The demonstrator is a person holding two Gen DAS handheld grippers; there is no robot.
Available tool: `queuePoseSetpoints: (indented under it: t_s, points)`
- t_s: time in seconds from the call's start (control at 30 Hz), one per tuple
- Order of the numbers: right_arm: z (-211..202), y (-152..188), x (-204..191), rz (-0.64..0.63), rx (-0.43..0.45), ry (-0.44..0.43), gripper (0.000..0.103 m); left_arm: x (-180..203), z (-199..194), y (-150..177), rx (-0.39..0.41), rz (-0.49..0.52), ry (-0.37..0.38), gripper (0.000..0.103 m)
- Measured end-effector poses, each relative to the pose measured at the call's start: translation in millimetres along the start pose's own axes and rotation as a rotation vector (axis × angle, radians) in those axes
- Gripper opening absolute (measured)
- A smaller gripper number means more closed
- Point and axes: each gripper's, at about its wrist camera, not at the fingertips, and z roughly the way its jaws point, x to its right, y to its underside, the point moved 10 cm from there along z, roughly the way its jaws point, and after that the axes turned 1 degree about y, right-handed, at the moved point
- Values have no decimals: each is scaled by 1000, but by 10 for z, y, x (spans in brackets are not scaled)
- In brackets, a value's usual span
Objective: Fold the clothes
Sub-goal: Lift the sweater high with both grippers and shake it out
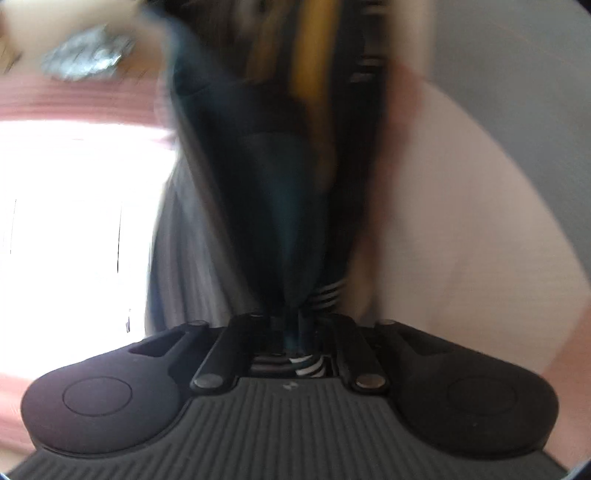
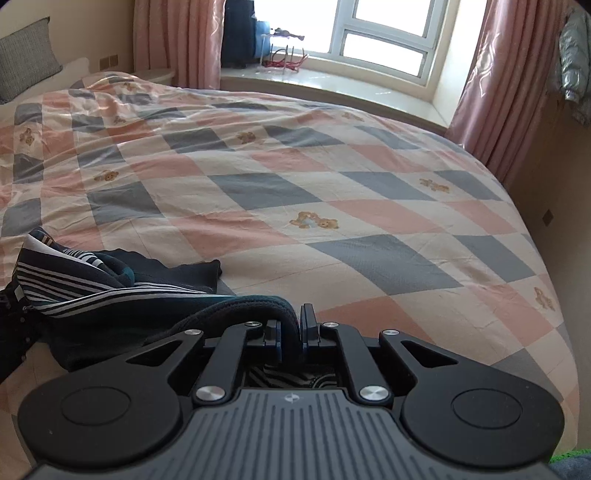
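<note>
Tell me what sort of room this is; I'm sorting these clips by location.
A bedroom, most likely. The right wrist view shows a wide bed under a checked quilt with bear prints, a grey pillow at its head, and pink curtains beside a bay window.

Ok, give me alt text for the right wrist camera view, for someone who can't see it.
The right black tongs are shut on the ribbed edge of a dark navy garment with white stripes, which lies crumpled at the left on a bed's pink, grey and cream checked quilt. Pink curtains frame a bright window behind.
</note>
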Motion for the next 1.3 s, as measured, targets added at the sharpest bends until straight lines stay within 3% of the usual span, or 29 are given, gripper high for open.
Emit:
queuePoseSetpoints:
  t_s: [0.17,0.3,0.47,0.63,0.83,0.97,1.13,1.3]
  points:
    - [-210,76,65,89,46,-29,8,-652,-307,203,-12,-139,-117,5]
    - [-577,-94,-84,83,133,-32,5,-1327,-619,472,-60,-335,-207,5]
    - [-1222,-428,-453,12,240,-30,4,-1977,-916,855,-93,-625,-215,5]
    - [-1956,-590,-757,-26,315,3,4,-2339,-1489,1171,-28,-803,-206,5]
    - [-2918,-651,-1158,-87,407,65,3,-2951,-2365,1311,116,-849,-268,5]
    - [-3597,-761,-1448,-121,506,106,3,-3448,-3042,1071,206,-835,-363,5]
    - [-4437,-931,-1805,-176,651,151,3,-3726,-4122,1193,293,-829,-507,5]
    - [-5165,-1069,-2012,-211,769,196,3,-3801,-4910,1141,341,-774,-608,5]
